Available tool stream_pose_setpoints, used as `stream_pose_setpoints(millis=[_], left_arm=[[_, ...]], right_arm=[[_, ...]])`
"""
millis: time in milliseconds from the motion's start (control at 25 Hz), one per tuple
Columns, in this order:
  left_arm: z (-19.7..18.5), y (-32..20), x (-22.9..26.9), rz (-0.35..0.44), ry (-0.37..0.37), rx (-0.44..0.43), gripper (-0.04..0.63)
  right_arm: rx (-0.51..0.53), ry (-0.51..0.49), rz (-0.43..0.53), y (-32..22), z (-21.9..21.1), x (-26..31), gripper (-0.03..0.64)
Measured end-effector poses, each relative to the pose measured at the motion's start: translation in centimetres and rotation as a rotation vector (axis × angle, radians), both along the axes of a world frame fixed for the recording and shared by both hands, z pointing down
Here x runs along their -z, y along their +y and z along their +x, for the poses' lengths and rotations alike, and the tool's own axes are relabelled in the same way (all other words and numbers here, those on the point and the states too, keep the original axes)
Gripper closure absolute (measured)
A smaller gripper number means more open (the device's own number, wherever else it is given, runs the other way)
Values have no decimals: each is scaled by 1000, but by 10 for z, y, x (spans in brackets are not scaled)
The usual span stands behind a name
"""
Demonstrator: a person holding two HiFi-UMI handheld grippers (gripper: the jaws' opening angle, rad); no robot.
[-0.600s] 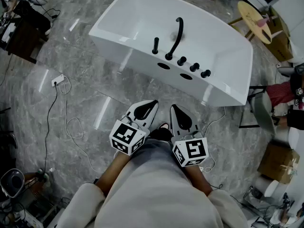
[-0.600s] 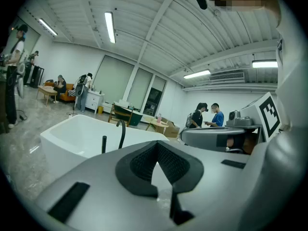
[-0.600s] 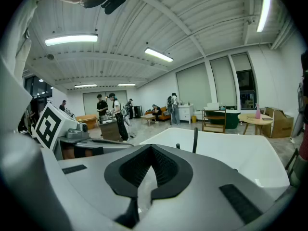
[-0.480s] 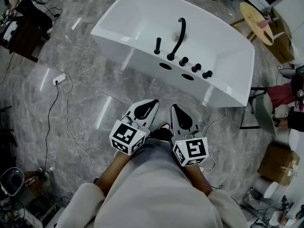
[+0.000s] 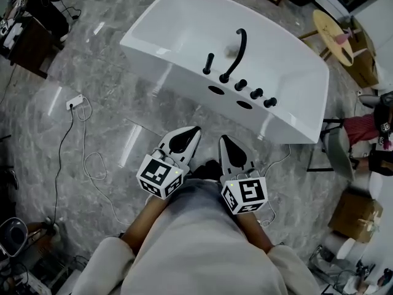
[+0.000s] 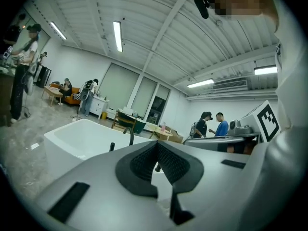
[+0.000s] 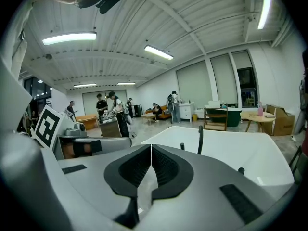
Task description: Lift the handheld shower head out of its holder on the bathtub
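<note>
Little has changed since the earlier frame: in the head view the bathtub (image 5: 178,23) and its black fittings sit slightly further right and lower, and the left claw (image 5: 194,131) has edged a touch to the left. Both claws hang close to the person's body over the grey floor (image 5: 92,109), well apart from the tub.

The shower head (image 5: 209,62) lies straight up the frame from the claws, roughly on the line between them. It shows left of the jaw line in the left gripper view and right of it in the right gripper view. The left claw looks only marginally nearer. Its long axis stands upright in its holder on the tub's near rim, so I judge a reach forward and a sideways pinch would suit it.

Left claw and right claw (image 5: 225,140) are both fully closed with nothing between the pads.

The shower head is a short, slim black rod with a rounded top, just left of the tall curved spout (image 5: 238,49); three round knobs (image 5: 256,93) follow to the right. No hose is visible.
</note>
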State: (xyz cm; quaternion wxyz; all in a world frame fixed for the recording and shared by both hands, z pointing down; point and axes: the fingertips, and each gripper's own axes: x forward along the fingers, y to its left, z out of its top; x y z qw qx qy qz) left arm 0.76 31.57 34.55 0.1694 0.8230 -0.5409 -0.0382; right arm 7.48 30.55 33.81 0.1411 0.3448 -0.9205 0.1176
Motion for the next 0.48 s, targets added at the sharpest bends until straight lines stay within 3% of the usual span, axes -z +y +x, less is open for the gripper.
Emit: stream_pose_setpoints(millis=[480], left_arm=[[-20,-50,-6,-19,2,27,589]], right_arm=[[25,-22,-20,-52,-27,-8,597]])
